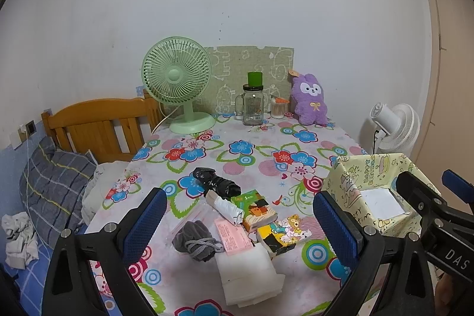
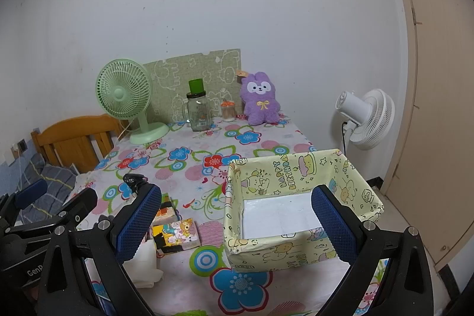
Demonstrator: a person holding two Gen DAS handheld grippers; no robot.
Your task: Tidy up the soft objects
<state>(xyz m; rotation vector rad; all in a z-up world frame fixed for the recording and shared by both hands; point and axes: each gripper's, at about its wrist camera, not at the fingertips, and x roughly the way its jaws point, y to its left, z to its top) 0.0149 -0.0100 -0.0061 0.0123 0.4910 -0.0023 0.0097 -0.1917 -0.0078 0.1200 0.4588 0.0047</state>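
Hovering above the near edge of the flowered tablecloth [image 1: 266, 144], both grippers were held with jaws spread wide and nothing gripped. The left gripper [image 1: 246, 224] was aimed at the clutter; the right gripper [image 2: 237, 222] was lined up over the yellow paper-covered box [image 2: 299, 168], which showed only a bare white floor.

The soft pieces were noted in a loose cluster at the near centre of the table: a grey drawstring pouch [image 1: 197, 239], a folded white cloth [image 1: 247, 274] nearest the edge, a black crumpled bag [image 1: 216, 182] farther back. The pouch was judged the likely first pick for the left gripper. A pinch taken across its bunched body (not the cord) would probably hold better, with a straight lift before crossing right to the box.

Obstacles were mixed in. A pink card [image 1: 232, 236] was lying just beside the pouch, a cartoon-printed packet [image 1: 284, 236] and a green picture box [image 1: 256, 209] touching or overlapping nearby, and a white wrapped roll [image 1: 225, 208] resting against the black bag. Any of these could be dragged along.

Well apart at the far end were recorded a green desk fan [image 1: 177, 79], a glass jar with a green lid [image 1: 253, 102], a cotton-swab jar [image 1: 278, 107] and a purple plush rabbit [image 1: 309, 99]. A white floor fan [image 2: 367, 117] was standing beyond the table.
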